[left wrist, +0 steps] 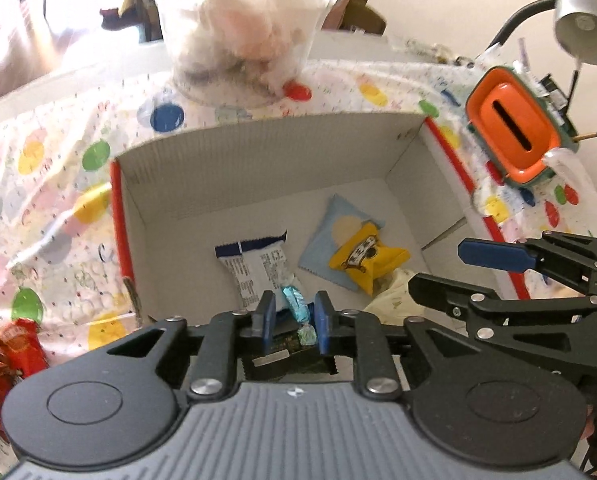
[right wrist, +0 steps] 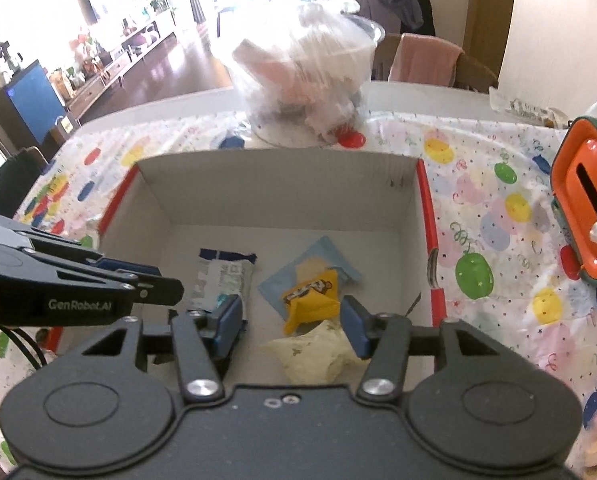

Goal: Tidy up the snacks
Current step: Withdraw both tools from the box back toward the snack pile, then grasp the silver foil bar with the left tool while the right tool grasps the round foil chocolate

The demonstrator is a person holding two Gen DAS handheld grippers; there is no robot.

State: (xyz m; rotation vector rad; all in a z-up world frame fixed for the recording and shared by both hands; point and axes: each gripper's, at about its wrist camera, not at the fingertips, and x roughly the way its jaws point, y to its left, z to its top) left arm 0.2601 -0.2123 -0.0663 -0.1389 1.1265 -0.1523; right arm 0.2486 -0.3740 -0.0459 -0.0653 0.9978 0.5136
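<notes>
A white cardboard box (left wrist: 258, 148) with red edges holds several snacks: a white and blue packet (left wrist: 254, 272), a light blue packet (left wrist: 334, 232), a yellow packet (left wrist: 362, 260) and a cream packet (left wrist: 390, 300). My left gripper (left wrist: 294, 320) hangs over the box's near side with a teal wrapped candy (left wrist: 298, 304) between its narrow jaws. My right gripper (right wrist: 294, 326) is open above the cream packet (right wrist: 318, 352) and the yellow packet (right wrist: 310, 296), holding nothing. The box (right wrist: 278, 184) and the left gripper (right wrist: 138, 280) also show in the right wrist view.
A clear bag of snacks (left wrist: 242, 32) stands behind the box on the spotted tablecloth (left wrist: 38, 184). An orange tissue holder (left wrist: 514, 136) and a desk lamp (left wrist: 582, 20) are at the right. Red packets (left wrist: 6, 356) lie at the left.
</notes>
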